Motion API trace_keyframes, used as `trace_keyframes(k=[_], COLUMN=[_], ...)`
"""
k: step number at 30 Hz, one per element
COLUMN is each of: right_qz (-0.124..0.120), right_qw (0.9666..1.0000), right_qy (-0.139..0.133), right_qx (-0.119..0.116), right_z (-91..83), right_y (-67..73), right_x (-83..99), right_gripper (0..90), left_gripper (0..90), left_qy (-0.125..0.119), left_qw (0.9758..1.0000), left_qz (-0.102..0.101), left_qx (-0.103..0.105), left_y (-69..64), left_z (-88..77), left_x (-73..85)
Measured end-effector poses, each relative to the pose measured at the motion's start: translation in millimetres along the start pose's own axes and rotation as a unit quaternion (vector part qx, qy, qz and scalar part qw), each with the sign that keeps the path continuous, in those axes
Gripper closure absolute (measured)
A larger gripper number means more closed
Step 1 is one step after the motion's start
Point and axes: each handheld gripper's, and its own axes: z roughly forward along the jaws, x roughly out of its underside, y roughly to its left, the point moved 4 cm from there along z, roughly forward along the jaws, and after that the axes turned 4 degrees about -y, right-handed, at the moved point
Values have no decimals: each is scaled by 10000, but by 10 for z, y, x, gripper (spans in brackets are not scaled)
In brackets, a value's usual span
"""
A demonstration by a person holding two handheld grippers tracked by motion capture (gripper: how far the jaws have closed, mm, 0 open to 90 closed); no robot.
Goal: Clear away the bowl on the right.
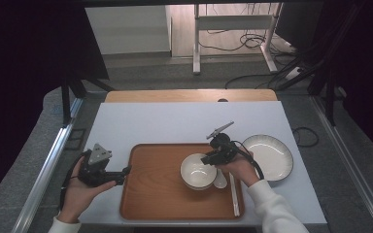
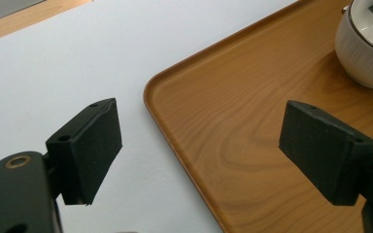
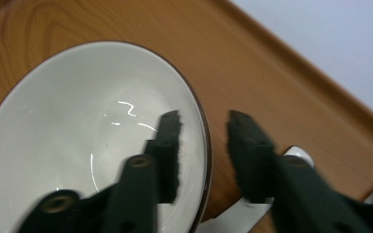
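A white bowl [image 1: 197, 171] with a dark rim stands on the right half of a wooden tray [image 1: 155, 194]. My right gripper [image 1: 209, 159] hangs over the bowl's right rim. In the right gripper view its jaws [image 3: 204, 119] straddle that rim, one inside the bowl [image 3: 92, 141] and one outside, with a gap on both sides, so it is open. My left gripper [image 1: 125, 174] sits at the tray's left edge. Its pads [image 2: 199, 126] stand wide open with nothing between them, above the tray's rim [image 2: 175, 131]; the bowl [image 2: 366, 48] shows farther off.
A white spoon [image 1: 220, 179] lies just right of the bowl, partly under it [image 3: 243, 213]. Pale chopsticks [image 1: 233, 194] lie along the tray's right side. A white plate [image 1: 272, 155] rests on the white mat [image 1: 175, 121], right of the tray.
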Motion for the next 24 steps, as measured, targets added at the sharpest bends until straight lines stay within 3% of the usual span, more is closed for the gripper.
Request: trace_keyframes(k=[6,11,19,24], right_qz=[0,87,316,481], right_qw=[9984,9957,9918,9897], right_qy=[-551,-891,-1178,-1200], right_qx=[133,218,379,616], right_z=[-316,-604,-948,-1078], right_y=[-53,-177,-437,-583], right_x=[-13,86,250,340], right_gripper=[455,407,368,360], left_gripper=[149,149,149,149], left_qy=[-37,-38,-40,-37], left_qw=[10000,10000,10000,10000], left_qz=[-53,-54,-66,-51], left_qx=[-7,-5,-15,-8], left_y=[8,8,6,6], left_z=[1,0,0,9], left_x=[5,5,7,-5])
